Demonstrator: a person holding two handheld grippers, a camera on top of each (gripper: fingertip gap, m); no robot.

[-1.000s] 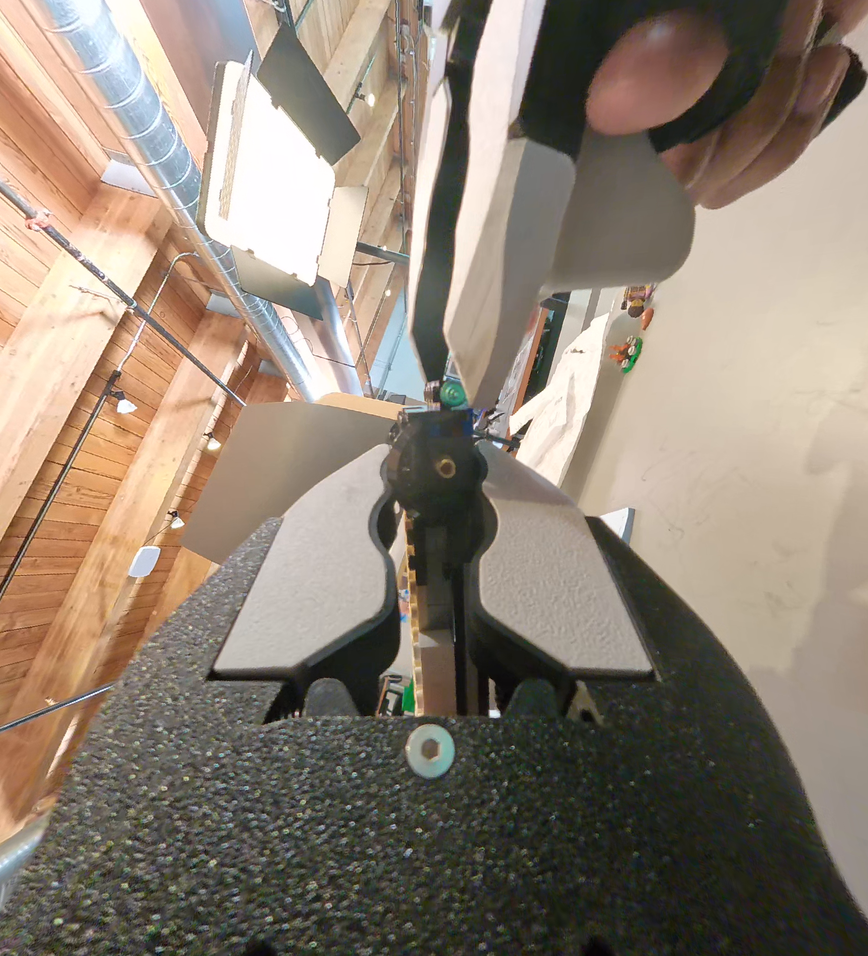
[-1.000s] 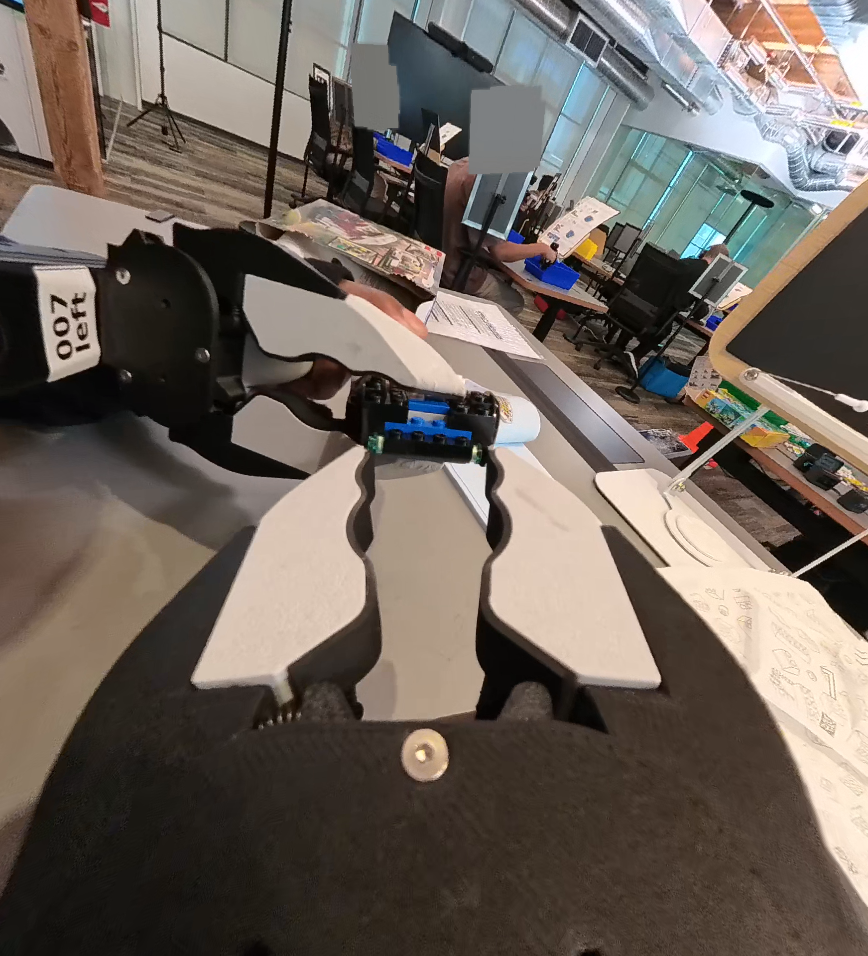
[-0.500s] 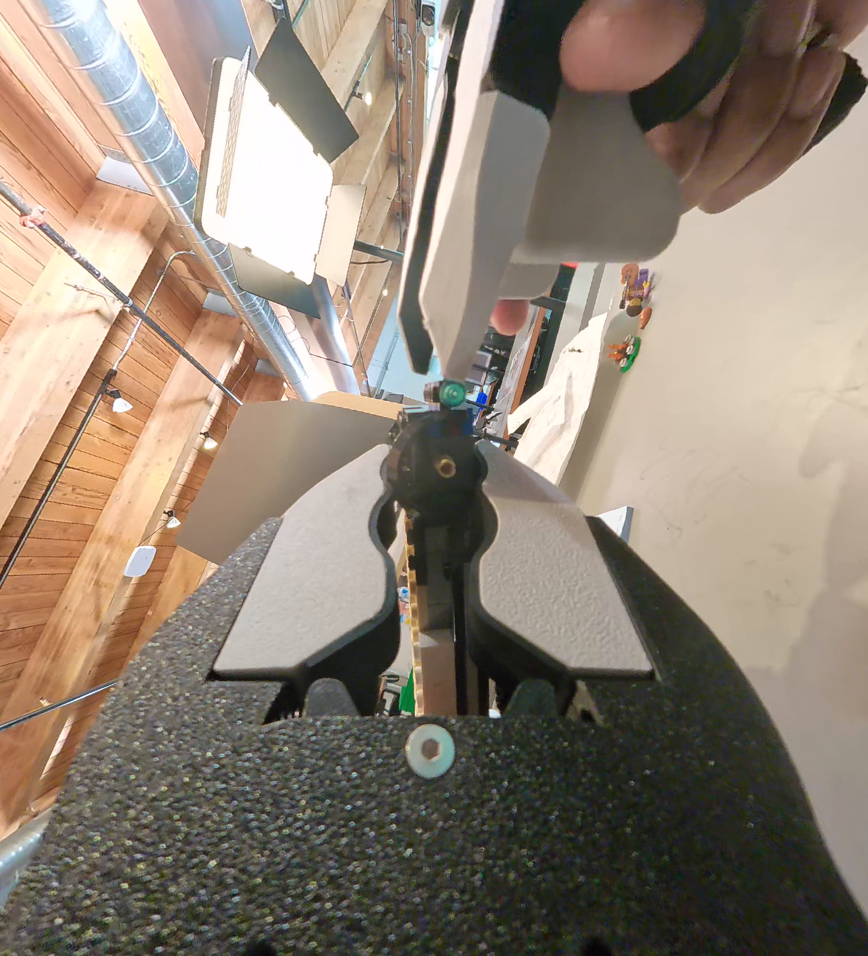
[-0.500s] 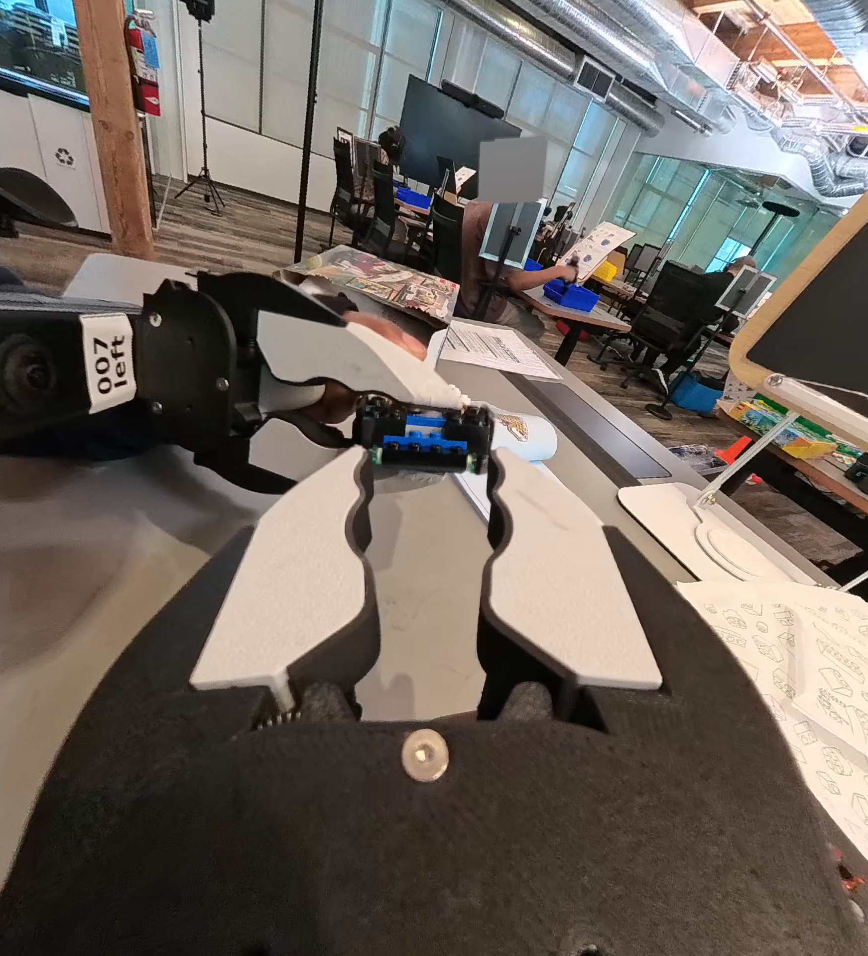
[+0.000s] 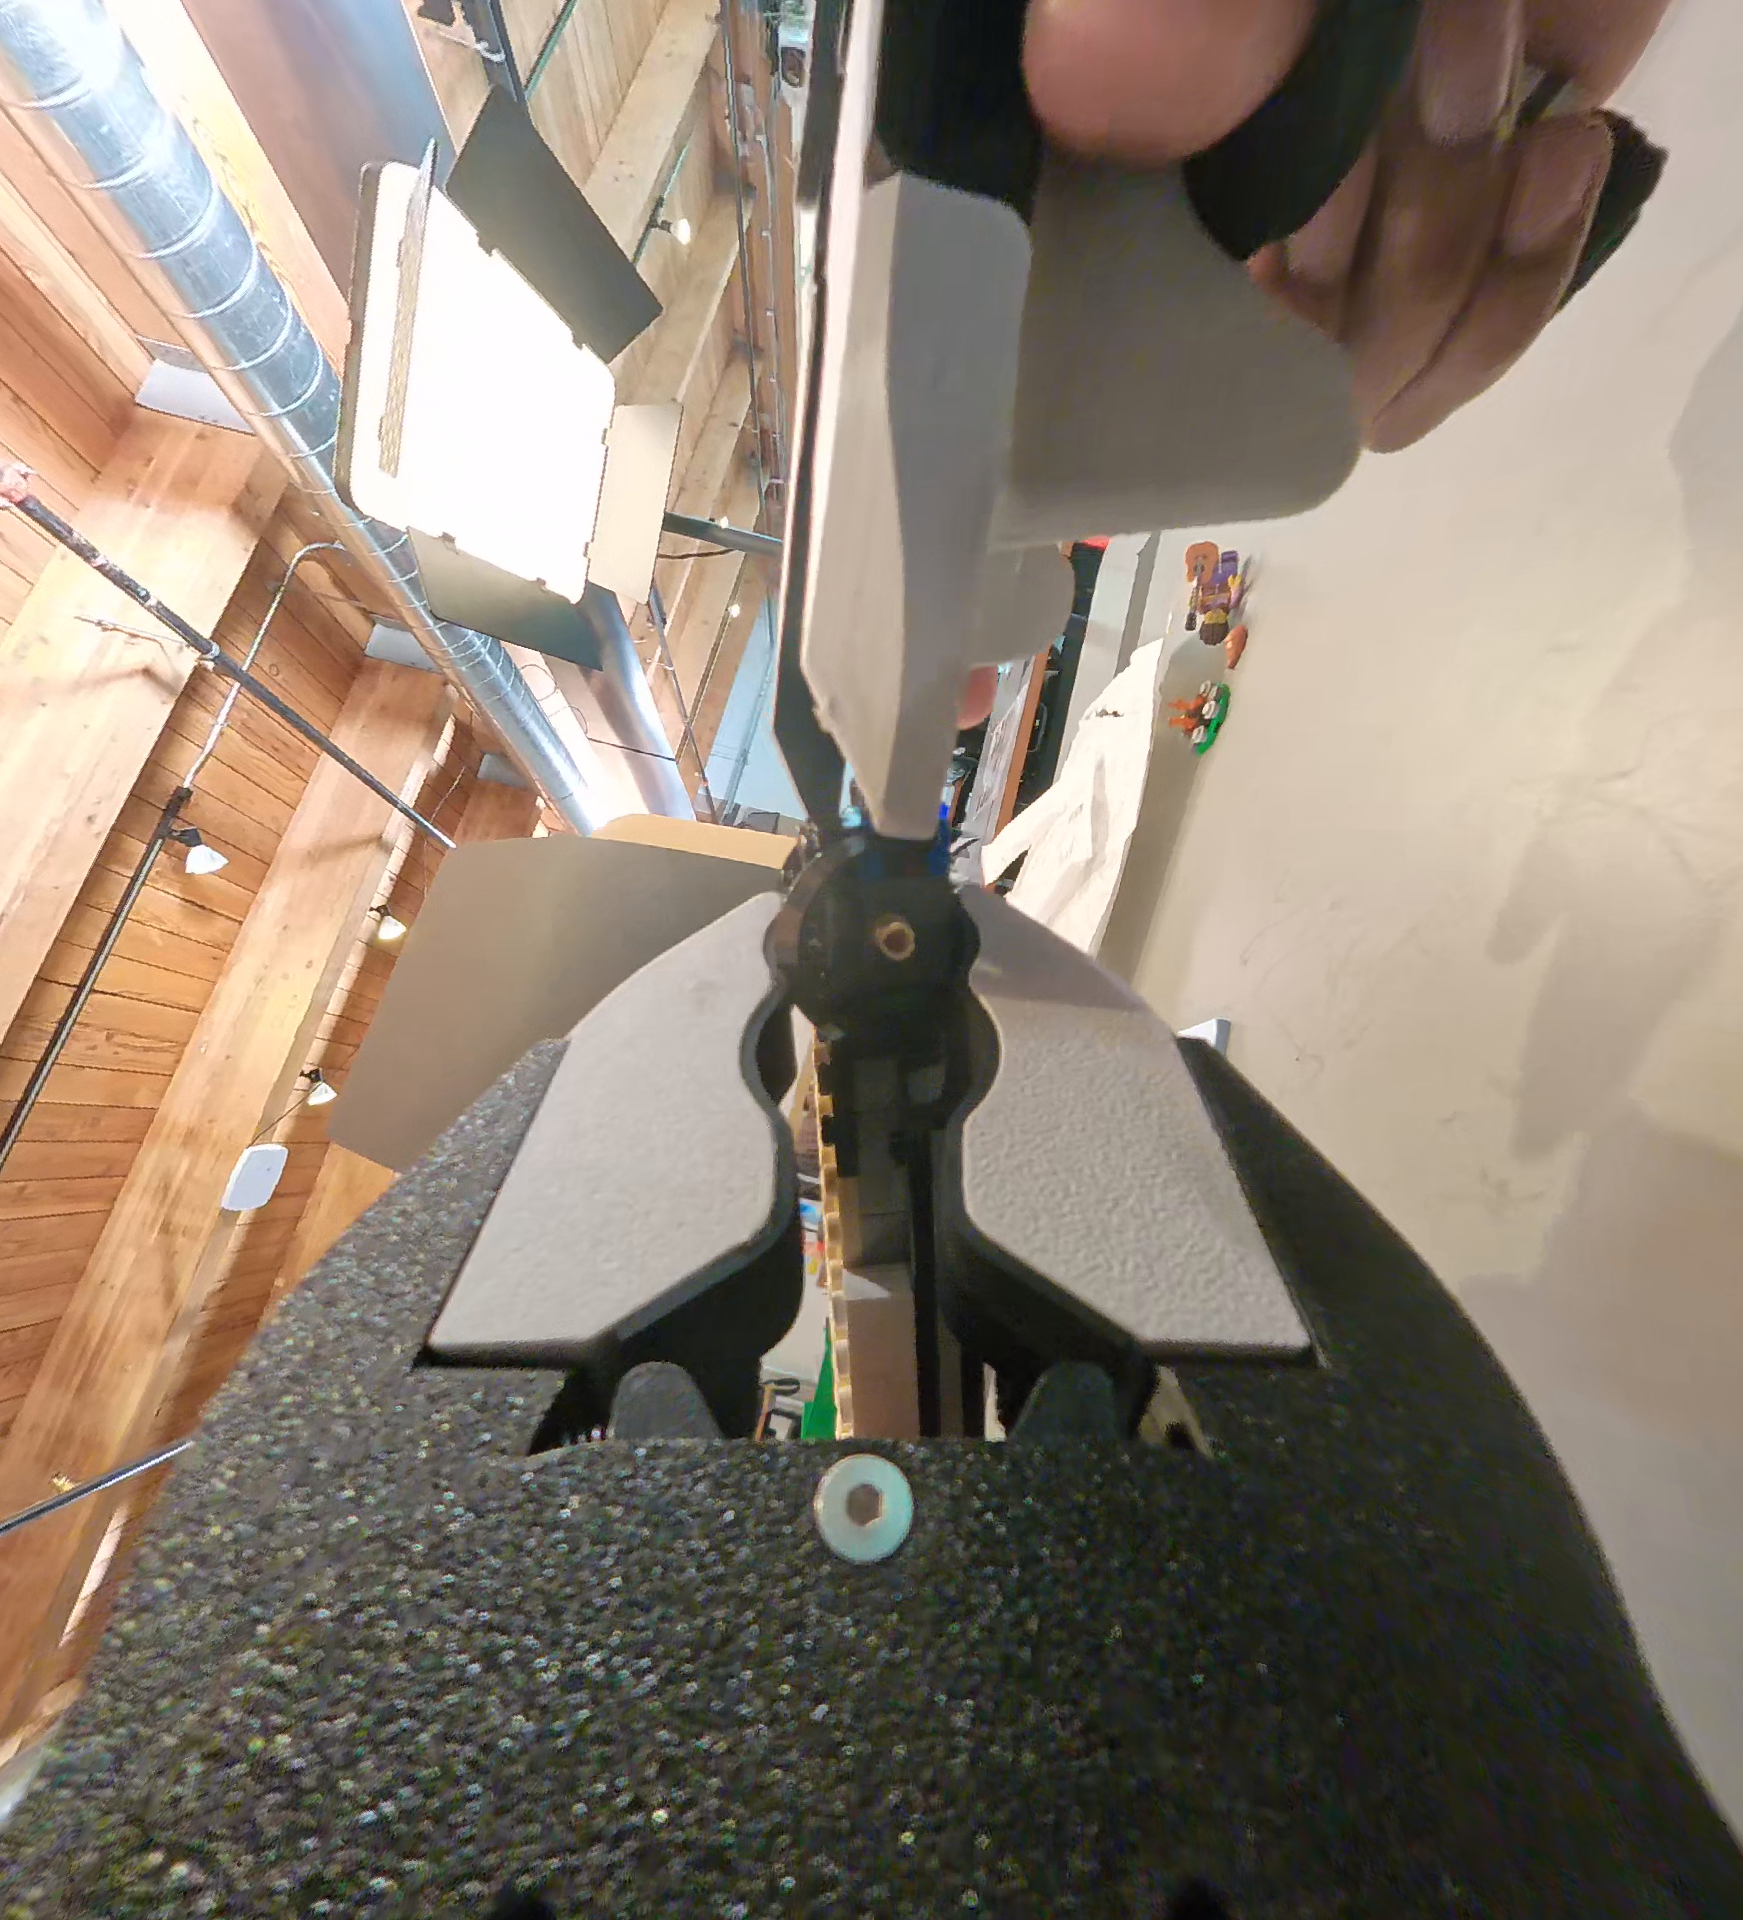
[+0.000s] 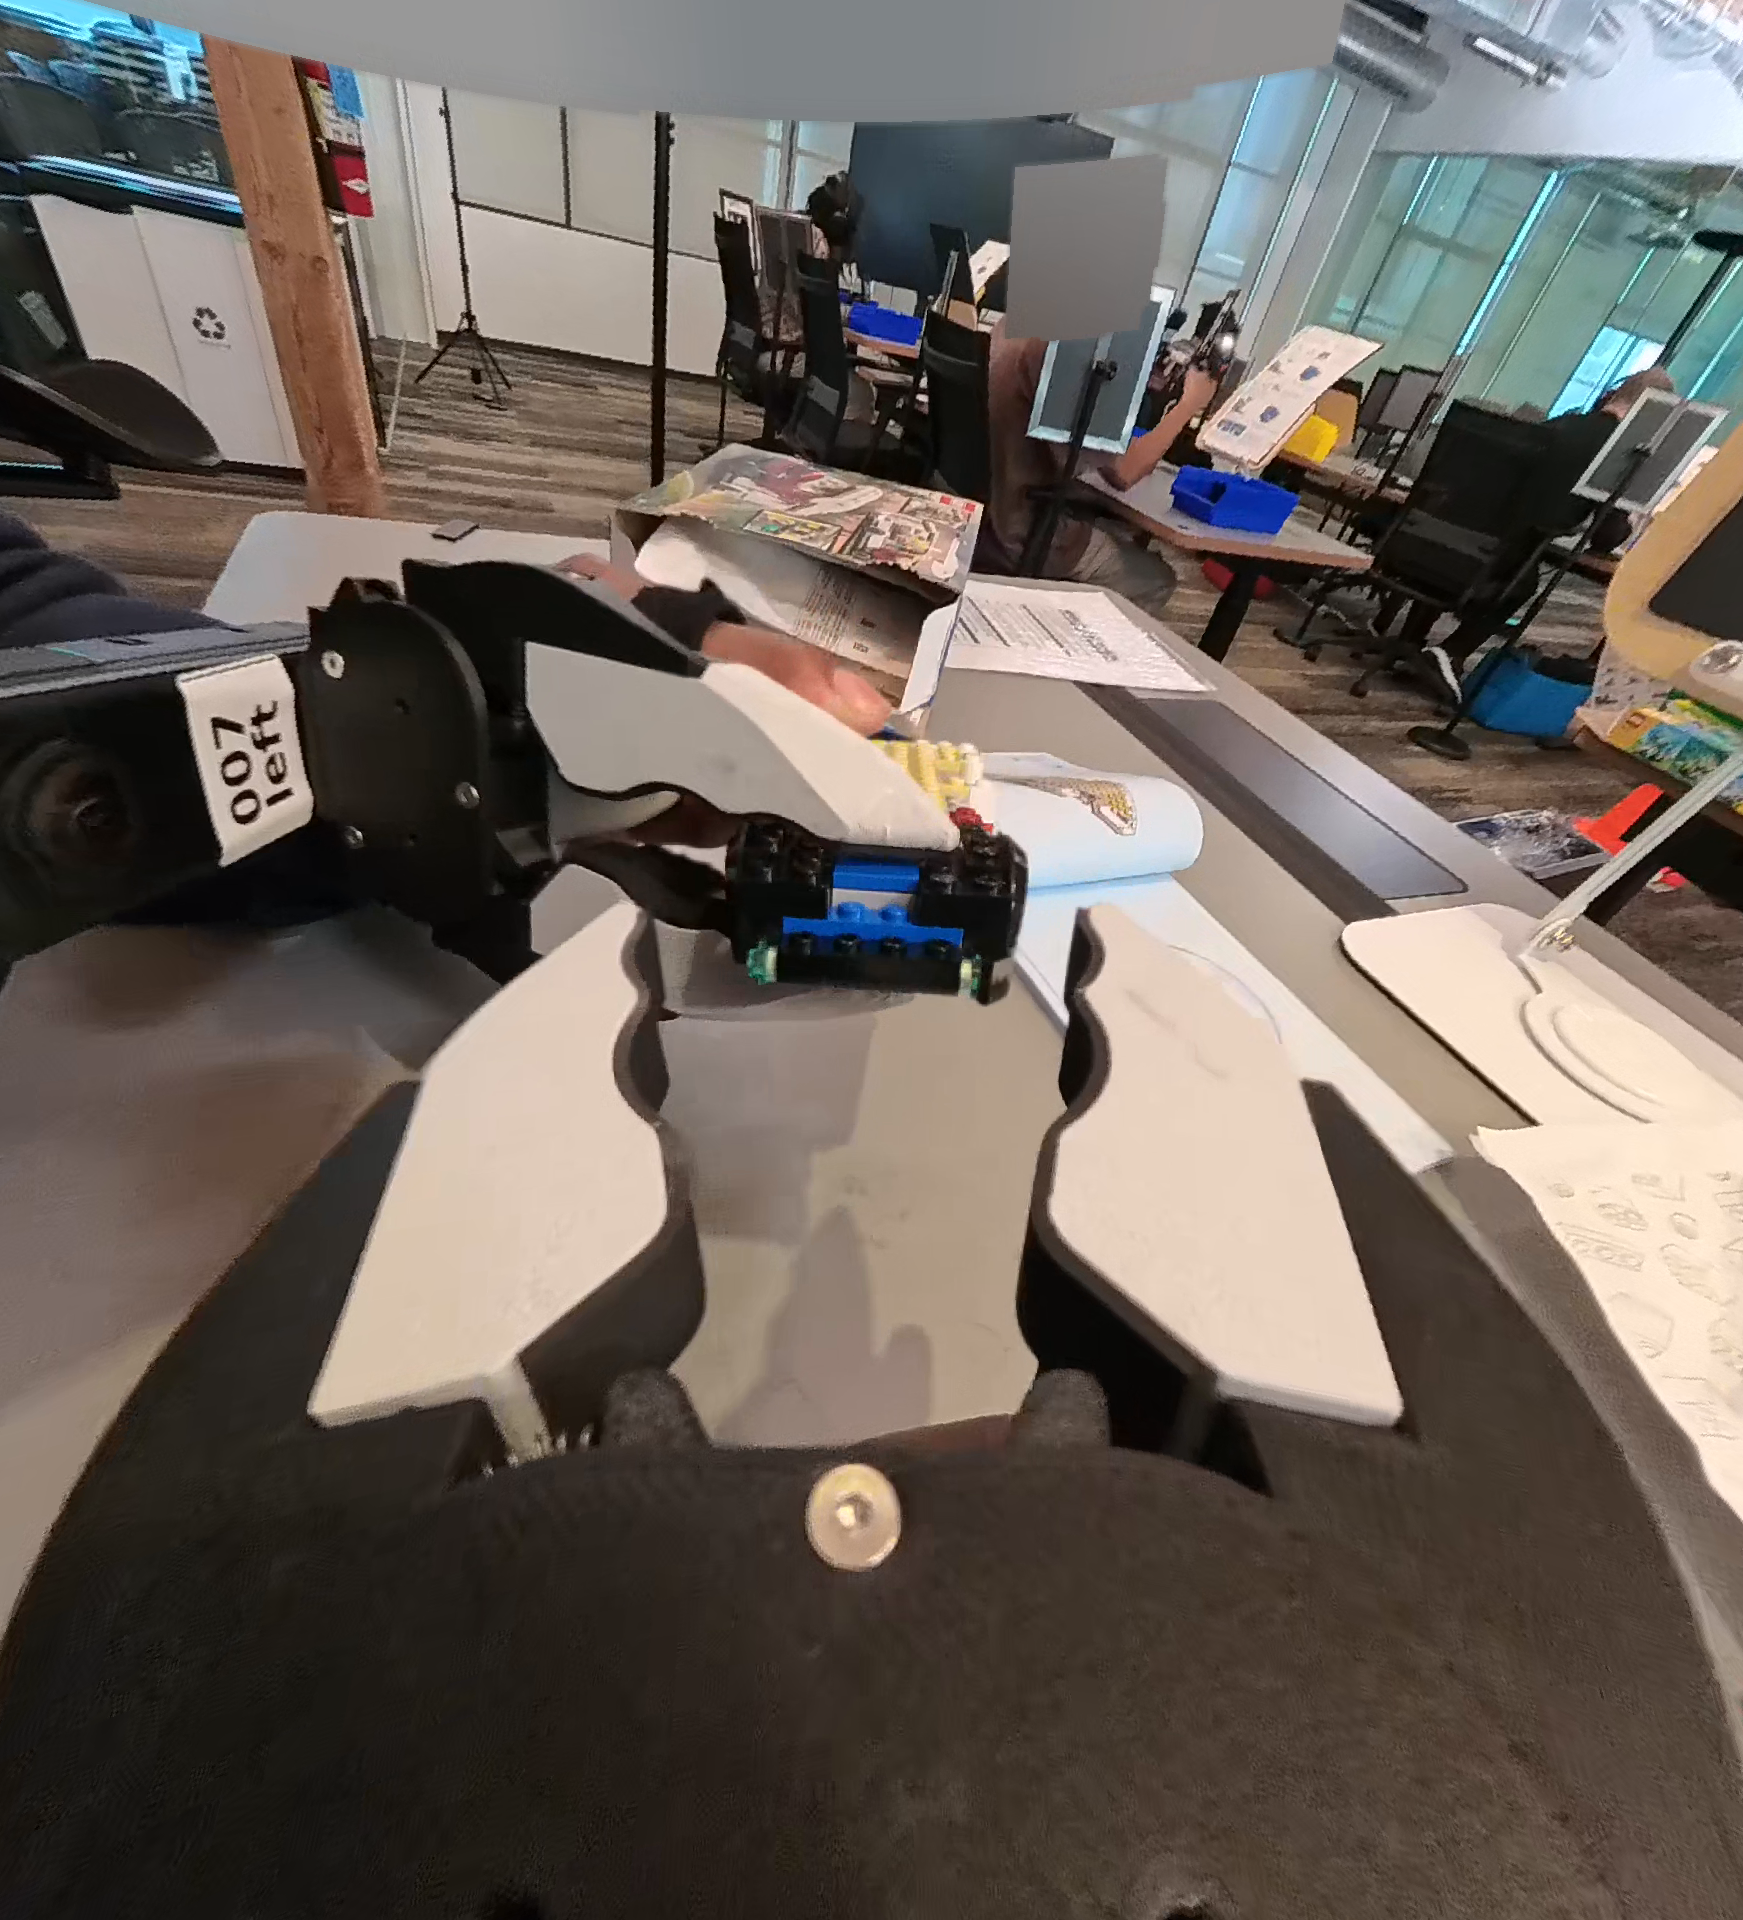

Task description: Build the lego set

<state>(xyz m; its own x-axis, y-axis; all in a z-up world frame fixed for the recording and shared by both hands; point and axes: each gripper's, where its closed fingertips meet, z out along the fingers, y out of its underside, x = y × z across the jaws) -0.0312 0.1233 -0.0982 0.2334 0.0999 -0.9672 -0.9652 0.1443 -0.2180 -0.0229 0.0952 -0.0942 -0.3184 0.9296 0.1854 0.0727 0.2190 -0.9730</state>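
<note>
Right now my left gripper [image 6: 851,883] has its fingers [image 6: 742,748] clamped on a small black-and-blue toy-brick assembly [image 6: 877,904], one finger across the top and the other underneath, holding it above the grey counter [image 6: 171,1091]. My right gripper [image 6: 862,997] is spread wide, its fingers [image 6: 534,1122] standing either side of the assembly's near edge with clear space on both sides, so they press on nothing. From the left wrist view the assembly [image 5: 872,935] sits squeezed at my fingertips, with the right gripper's fingers [image 5: 888,582] crossing just above it.

Judging by this, the thing to get right is a steady, level left hold, and keeping the right fingers square to the brick's short ends so they do not knock it askew.

Close behind lie an open booklet [image 6: 1085,821], a yellow brick build [image 6: 934,764] and an opened printed box [image 6: 825,530]. A white sheet with line drawings [image 6: 1677,1268] lies to the right, near a pale flat stand base [image 6: 1449,987]. These crowd the far side
</note>
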